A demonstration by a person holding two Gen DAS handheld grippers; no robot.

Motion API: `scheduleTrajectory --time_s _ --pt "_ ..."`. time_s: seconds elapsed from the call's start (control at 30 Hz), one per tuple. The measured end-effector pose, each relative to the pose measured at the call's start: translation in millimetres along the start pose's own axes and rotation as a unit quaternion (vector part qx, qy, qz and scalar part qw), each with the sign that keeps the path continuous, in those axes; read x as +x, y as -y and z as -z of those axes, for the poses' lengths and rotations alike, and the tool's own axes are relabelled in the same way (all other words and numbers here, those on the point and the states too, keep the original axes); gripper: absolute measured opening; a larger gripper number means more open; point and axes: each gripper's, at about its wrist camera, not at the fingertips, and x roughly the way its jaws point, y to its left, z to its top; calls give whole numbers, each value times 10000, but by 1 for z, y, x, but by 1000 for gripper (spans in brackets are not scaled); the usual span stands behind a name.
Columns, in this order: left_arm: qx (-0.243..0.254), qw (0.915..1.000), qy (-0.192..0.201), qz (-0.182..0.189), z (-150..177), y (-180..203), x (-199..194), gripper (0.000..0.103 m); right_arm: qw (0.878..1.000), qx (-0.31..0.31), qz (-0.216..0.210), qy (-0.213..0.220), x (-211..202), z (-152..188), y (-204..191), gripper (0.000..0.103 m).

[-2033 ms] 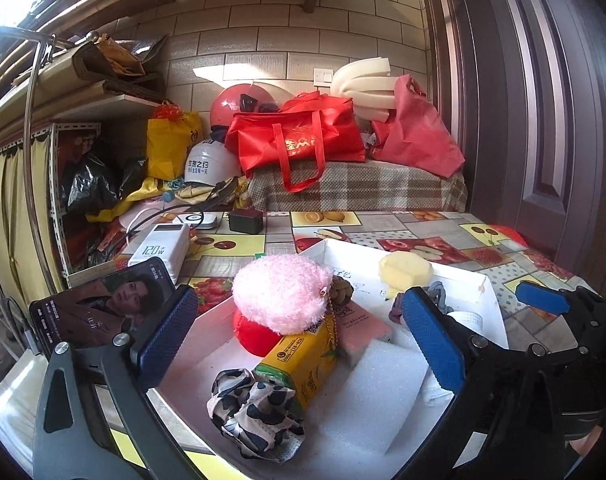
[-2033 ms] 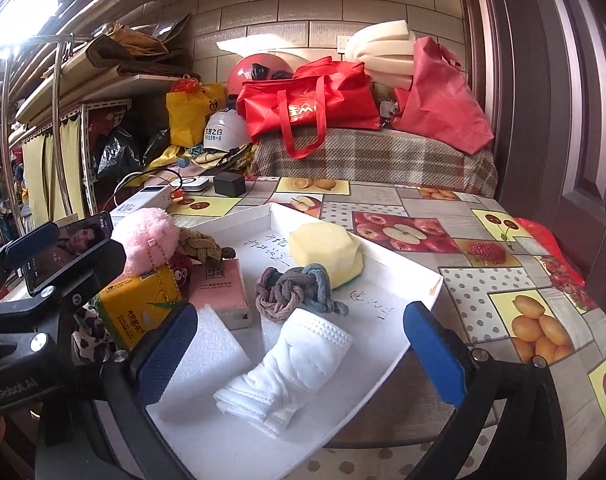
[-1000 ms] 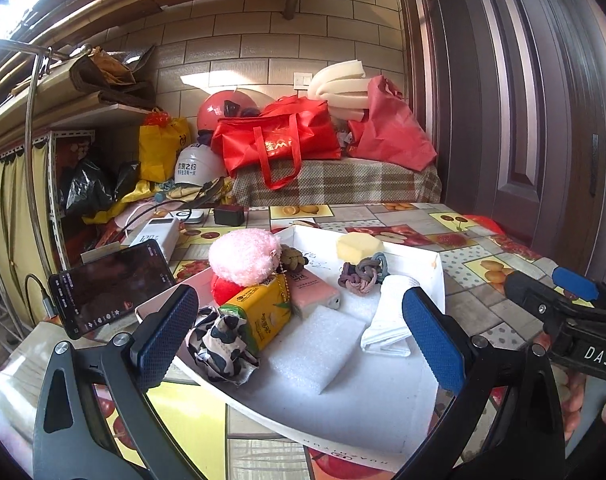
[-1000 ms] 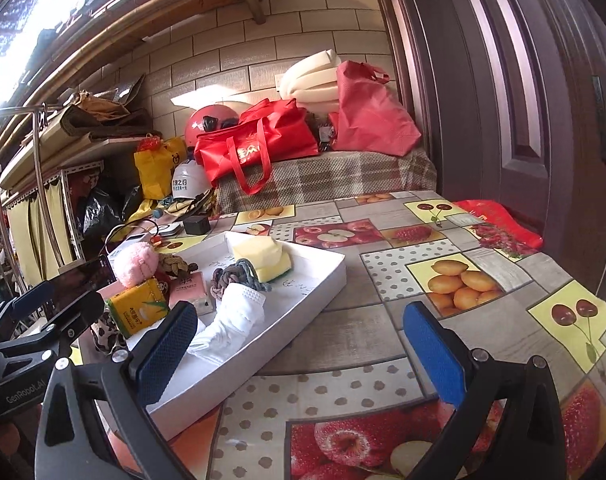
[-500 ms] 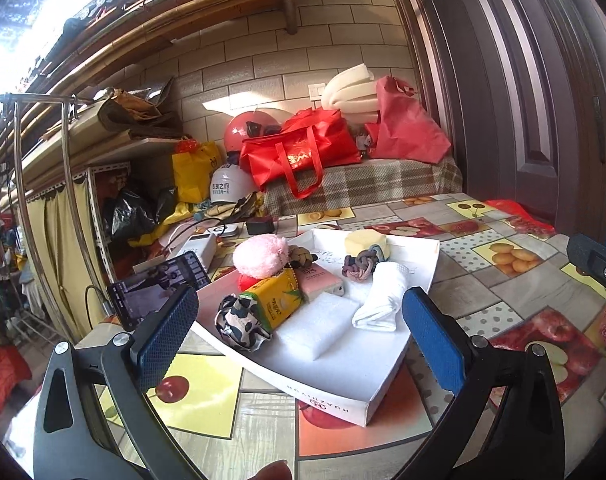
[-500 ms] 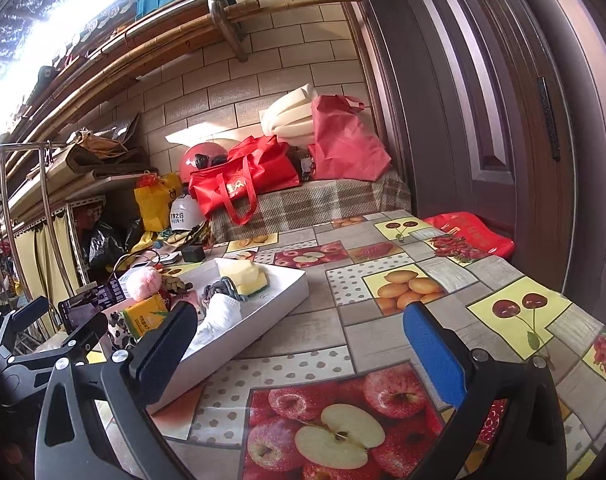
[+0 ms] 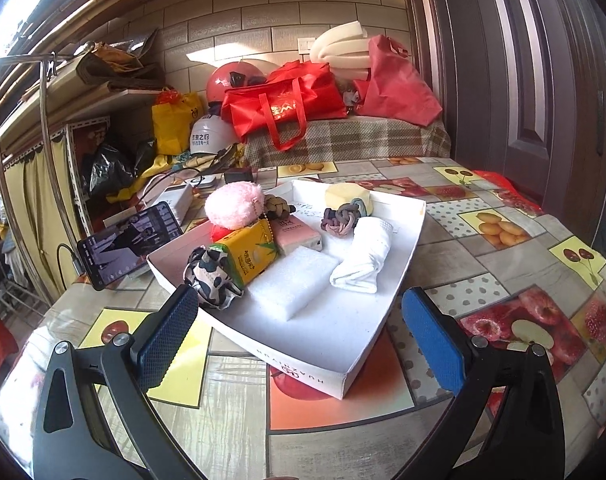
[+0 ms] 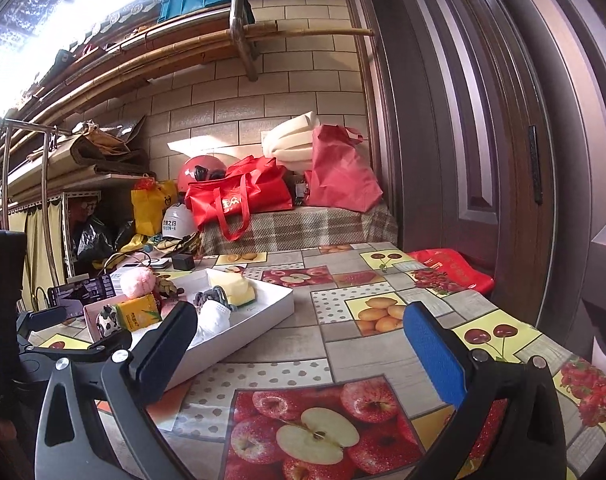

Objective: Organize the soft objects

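Both the left hand-held gripper (image 7: 299,340) and the right hand-held gripper (image 8: 299,344) are held wide open and empty; sorting appears complete, with the soft objects gathered in the white tray (image 7: 359,344).

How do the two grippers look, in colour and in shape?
The left gripper and the right gripper look alike: black angular frames with silver screws, each with two flat fingers padded in blue textured rubber. No cables or sleeves show. White lettering on the left gripper's body is unreadable.

Both wrist views face the back wall, sharing the white tray (image 7: 383,332), nearer on the left
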Motion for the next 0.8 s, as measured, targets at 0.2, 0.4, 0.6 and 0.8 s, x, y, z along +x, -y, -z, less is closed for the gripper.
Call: scheduleTrajectory --time_s 0.2,0.4,0.6,0.8 --pt "10 10000 -80 -50 1 -1 2 103 9999 120 -31 -55 1 0 5 103" --pt "-10 10000 -91 -21 1 -1 3 103 10000 53 -57 -62 0 0 2 103" --pt "-12 9999 -101 -6 2 -1 4 103 9999 58 -65 -80 0 1 2 103" --pt "-37 9999 -118 83 3 -2 5 103 9999 73 -70 -79 0 1 2 103"
